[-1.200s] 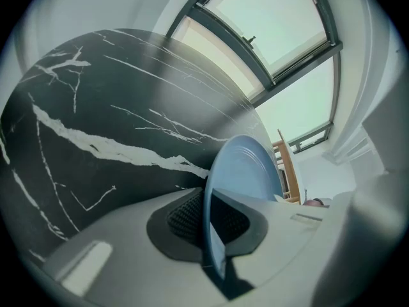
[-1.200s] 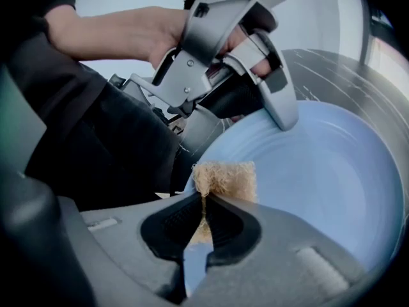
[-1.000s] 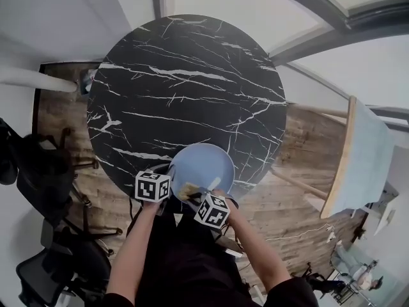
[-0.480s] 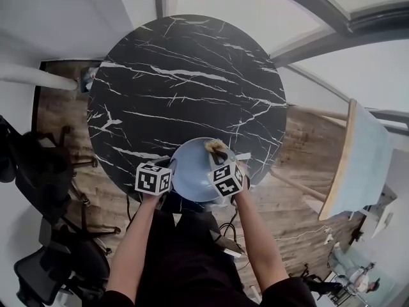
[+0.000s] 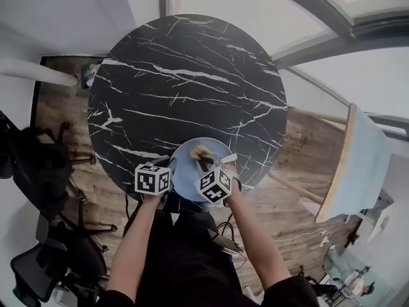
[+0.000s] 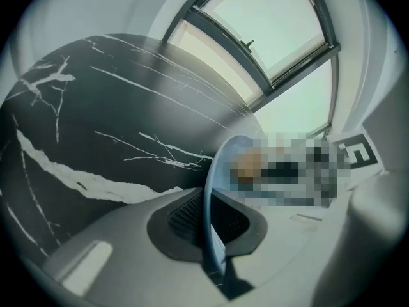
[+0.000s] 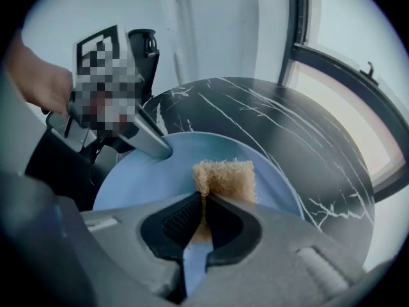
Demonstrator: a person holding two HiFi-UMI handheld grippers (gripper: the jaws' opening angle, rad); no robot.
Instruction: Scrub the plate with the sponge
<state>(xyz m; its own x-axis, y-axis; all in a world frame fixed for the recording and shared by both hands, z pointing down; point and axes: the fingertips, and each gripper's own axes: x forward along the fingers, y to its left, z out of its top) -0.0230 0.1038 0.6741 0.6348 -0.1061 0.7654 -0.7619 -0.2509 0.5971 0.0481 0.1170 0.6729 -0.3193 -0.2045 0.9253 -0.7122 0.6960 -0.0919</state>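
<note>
A light blue plate (image 5: 185, 170) sits at the near edge of the round black marble table (image 5: 185, 75). My left gripper (image 5: 167, 166) is shut on the plate's left rim; in the left gripper view the rim (image 6: 218, 165) runs edge-on between the pads of the left gripper (image 6: 208, 221). My right gripper (image 5: 204, 163) is shut on a tan sponge (image 5: 201, 151) that rests on the plate's far half. In the right gripper view the sponge (image 7: 225, 179) sticks out past the right gripper (image 7: 203, 219) onto the plate (image 7: 147, 178), with the left gripper (image 7: 152, 142) at the rim behind.
Black office chairs (image 5: 38, 171) stand on the wooden floor at the left. A pale panel on wooden legs (image 5: 358, 158) stands at the right. Large windows (image 6: 275, 37) lie beyond the table.
The right gripper carried the sponge from the plate's near edge up to its far rim, then a little back to the left. The left gripper kept its hold on the rim.
</note>
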